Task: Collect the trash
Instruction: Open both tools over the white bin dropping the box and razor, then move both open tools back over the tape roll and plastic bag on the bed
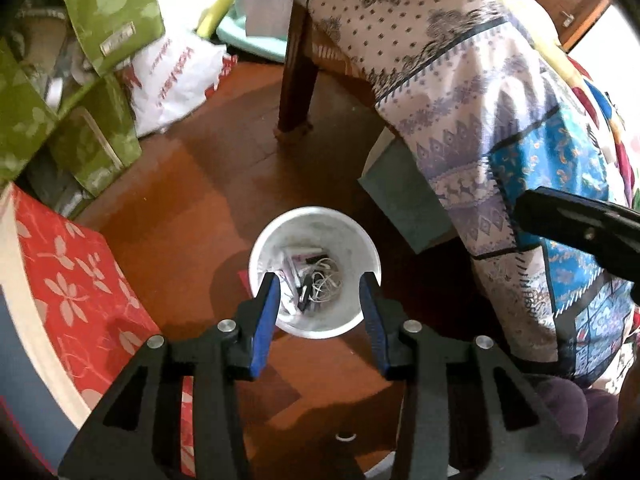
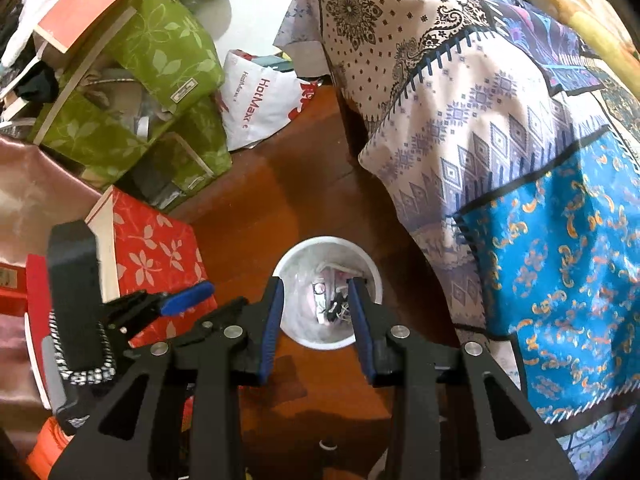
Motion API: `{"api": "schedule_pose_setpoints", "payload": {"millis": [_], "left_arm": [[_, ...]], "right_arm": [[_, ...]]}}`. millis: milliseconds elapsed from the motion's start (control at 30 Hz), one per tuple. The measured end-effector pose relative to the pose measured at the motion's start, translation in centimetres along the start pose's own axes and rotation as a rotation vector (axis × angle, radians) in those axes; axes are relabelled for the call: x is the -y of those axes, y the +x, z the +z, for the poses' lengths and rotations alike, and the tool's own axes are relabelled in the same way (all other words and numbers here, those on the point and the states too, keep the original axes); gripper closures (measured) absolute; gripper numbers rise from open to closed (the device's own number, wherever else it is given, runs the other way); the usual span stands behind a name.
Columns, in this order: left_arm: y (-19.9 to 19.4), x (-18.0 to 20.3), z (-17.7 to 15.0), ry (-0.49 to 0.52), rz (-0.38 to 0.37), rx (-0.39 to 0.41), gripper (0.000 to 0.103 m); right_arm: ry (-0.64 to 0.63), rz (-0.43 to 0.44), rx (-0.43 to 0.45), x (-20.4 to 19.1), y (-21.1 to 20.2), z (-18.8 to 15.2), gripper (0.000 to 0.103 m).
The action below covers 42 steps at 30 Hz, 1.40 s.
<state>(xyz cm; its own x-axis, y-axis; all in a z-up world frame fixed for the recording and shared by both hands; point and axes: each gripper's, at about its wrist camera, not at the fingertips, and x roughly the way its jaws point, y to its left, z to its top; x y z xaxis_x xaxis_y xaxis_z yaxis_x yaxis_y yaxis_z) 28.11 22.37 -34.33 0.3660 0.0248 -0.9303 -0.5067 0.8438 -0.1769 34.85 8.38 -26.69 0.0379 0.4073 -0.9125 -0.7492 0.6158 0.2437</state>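
A white round bin (image 1: 316,330) stands on the wooden floor, seen from above in both views, bin (image 2: 326,342). Inside lie wrappers, white cords and small dark bits of trash (image 1: 310,282), trash (image 2: 332,304). My left gripper (image 1: 320,282) hovers over the bin's mouth, jaws apart, with nothing between the blue pads (image 1: 266,320). My right gripper (image 2: 316,286) hangs above the same bin, jaws apart and empty. The left gripper's blue fingertip (image 2: 186,298) shows at the left of the right wrist view. Part of the right gripper's black body (image 1: 580,232) shows at the right of the left wrist view.
A bed draped in a patterned quilt (image 1: 480,100) rises to the right, its dark wooden leg (image 1: 298,76) behind the bin. Green leaf-print boxes (image 1: 100,32), a red floral box (image 1: 72,292) and a white plastic bag (image 1: 176,80) crowd the left. Bare floor (image 1: 224,168) lies behind the bin.
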Motion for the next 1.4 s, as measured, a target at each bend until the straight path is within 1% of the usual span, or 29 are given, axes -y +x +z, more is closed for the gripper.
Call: {"api": "schedule_pose_setpoints", "payload": {"millis": [233, 400, 533, 667, 833, 933, 1067, 1200, 1333, 1400], "left_arm": [[-5.7, 1.8, 0.1, 0.042, 0.020, 0.105, 0.063], [-10.1, 3.7, 0.0, 0.068, 0.023, 0.195, 0.063], [-13.4, 5.5, -0.2, 0.085, 0.005, 0.256, 0.063], [-16.3, 8.3, -0.6, 0.120, -0.011, 0.311, 0.063], [-19.2, 13.1, -0.6, 0.195, -0.034, 0.375, 0.063], [-20.1, 16.4, -0.3, 0.244, -0.052, 0.400, 0.063], [-20.0, 20.9, 0.1, 0.290, -0.093, 0.417, 0.061], [-18.6, 25.5, 1.0, 0.338, -0.155, 0.399, 0.061], [-16.7, 30.1, 1.7, 0.417, -0.158, 0.399, 0.061], [-15.4, 32.4, 2.2, 0.450, -0.172, 0.386, 0.061]], "right_arm": [[0.003, 0.010, 0.069, 0.1, -3.7, -1.0, 0.073], [0.007, 0.010, 0.151, 0.6, -7.7, -2.1, 0.073], [0.016, -0.006, 0.232, 1.3, -11.6, -3.5, 0.073], [0.041, -0.025, 0.311, 2.6, -15.2, -4.9, 0.073], [0.092, -0.070, 0.415, 5.2, -19.5, -7.4, 0.073], [0.124, -0.106, 0.455, 7.4, -21.5, -8.8, 0.073], [0.174, -0.150, 0.492, 10.7, -23.6, -10.4, 0.073], [0.227, -0.209, 0.516, 14.6, -25.1, -11.7, 0.072], [0.272, -0.289, 0.510, 19.0, -26.0, -12.6, 0.072], [0.300, -0.320, 0.507, 21.2, -26.4, -13.0, 0.072]]}}
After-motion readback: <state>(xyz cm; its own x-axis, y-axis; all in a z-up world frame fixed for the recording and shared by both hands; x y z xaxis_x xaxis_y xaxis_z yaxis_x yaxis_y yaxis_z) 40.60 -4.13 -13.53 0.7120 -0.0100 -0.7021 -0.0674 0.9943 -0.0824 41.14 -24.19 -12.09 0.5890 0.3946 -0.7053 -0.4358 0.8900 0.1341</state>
